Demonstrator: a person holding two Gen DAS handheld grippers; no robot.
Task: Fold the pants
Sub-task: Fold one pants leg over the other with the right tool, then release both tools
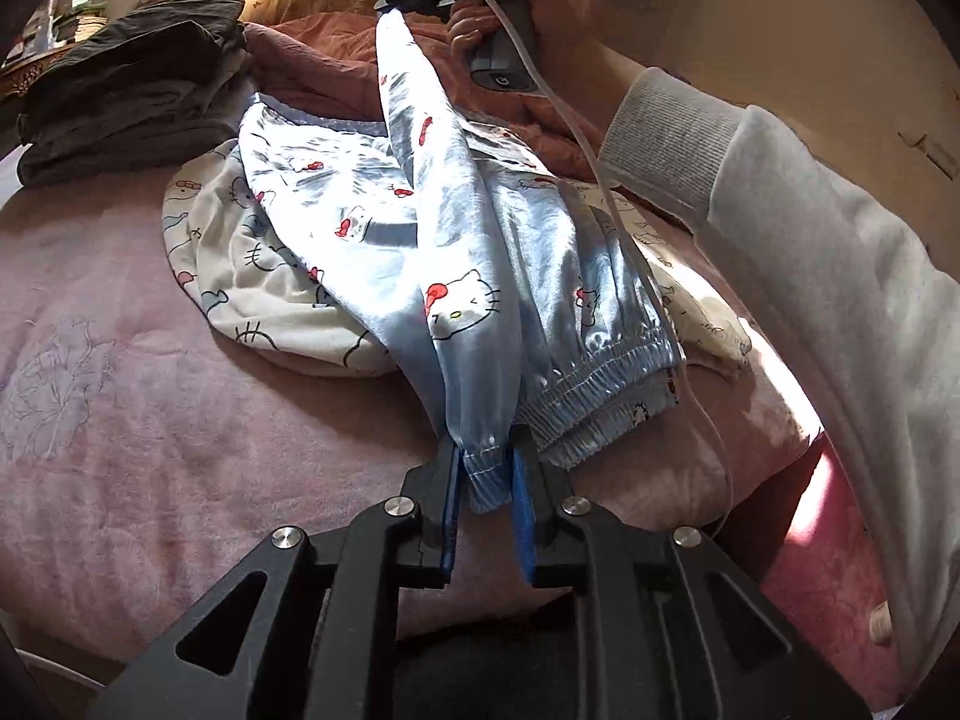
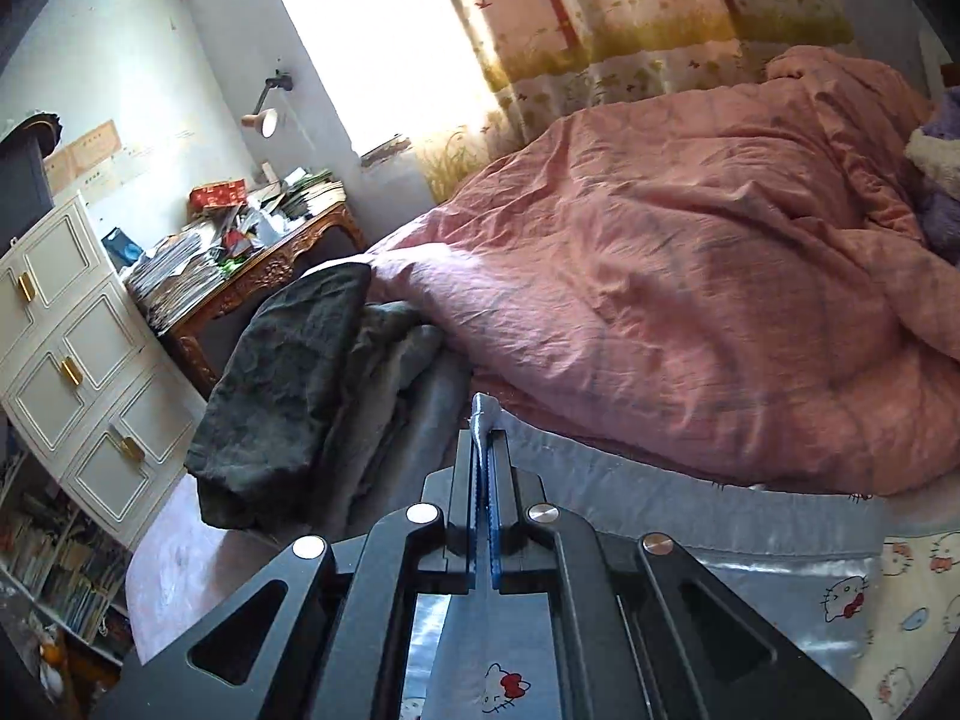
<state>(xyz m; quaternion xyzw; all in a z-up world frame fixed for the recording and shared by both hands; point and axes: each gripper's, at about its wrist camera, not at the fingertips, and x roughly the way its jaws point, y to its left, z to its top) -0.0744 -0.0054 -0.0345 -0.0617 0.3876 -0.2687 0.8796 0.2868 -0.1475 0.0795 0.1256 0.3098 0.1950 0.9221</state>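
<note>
Light-blue satin cartoon-cat pants (image 1: 456, 276), centre frame: cuff between left gripper (image 1: 485, 468) jaws, apparently slack; right gripper (image 1: 401, 5), upper centre, clamped on hem. Risk: cuff slipping out, fold collapsing.

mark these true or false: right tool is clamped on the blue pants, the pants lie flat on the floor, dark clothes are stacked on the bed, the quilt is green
1. The right tool is clamped on the blue pants. True.
2. The pants lie flat on the floor. False: they are on the bed, one leg lifted between both tools.
3. Dark clothes are stacked on the bed. True.
4. The quilt is green. False: it is pink.
</note>
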